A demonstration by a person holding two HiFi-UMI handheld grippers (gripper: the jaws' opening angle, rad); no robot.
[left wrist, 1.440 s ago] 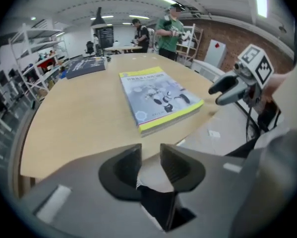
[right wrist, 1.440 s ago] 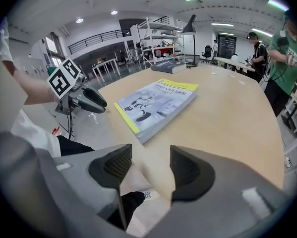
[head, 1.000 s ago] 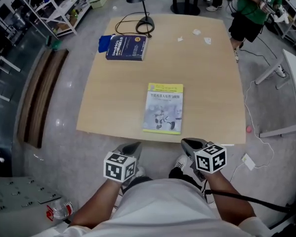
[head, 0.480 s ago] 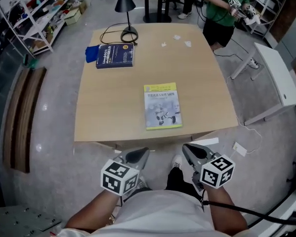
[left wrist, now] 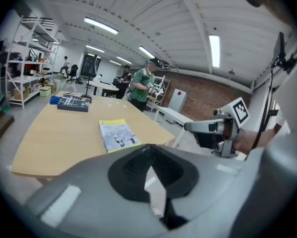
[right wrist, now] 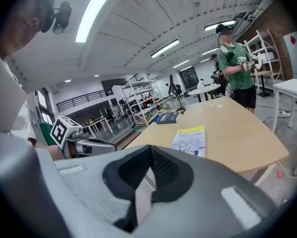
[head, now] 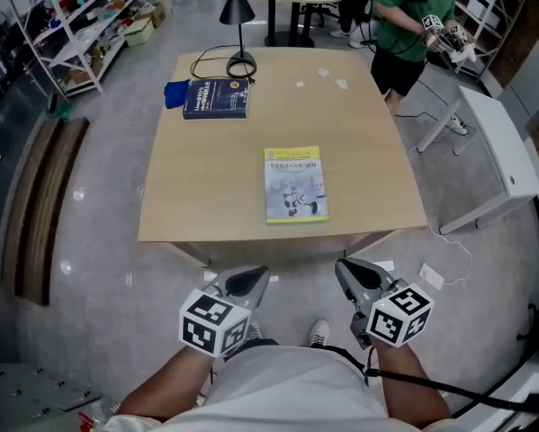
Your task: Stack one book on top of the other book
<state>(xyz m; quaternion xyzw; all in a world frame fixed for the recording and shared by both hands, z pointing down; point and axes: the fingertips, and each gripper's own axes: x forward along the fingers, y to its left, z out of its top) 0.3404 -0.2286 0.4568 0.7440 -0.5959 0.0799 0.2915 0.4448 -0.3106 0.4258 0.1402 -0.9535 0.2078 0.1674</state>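
Observation:
A thin book with a yellow and pale blue cover (head: 295, 184) lies flat on the wooden table (head: 215, 187), near its front edge. A thick dark blue book (head: 215, 98) lies at the table's far left corner. Both books also show in the left gripper view, the thin book (left wrist: 117, 134) nearer than the blue book (left wrist: 74, 103), and in the right gripper view, the thin book (right wrist: 191, 139) before the blue book (right wrist: 166, 118). My left gripper (head: 248, 281) and right gripper (head: 350, 275) hang in front of the table, short of its edge, both shut and empty.
A black lamp base (head: 242, 61) with its cable sits behind the blue book, and paper scraps (head: 341, 83) lie at the far right of the table. A person in a green shirt (head: 413, 16) stands beyond the far right corner. A white table (head: 503, 165) is at the right, shelving (head: 71, 25) far left.
Both grippers have risen a little and stay shut. The view has shifted, so the table now sits slightly farther off and more centred.

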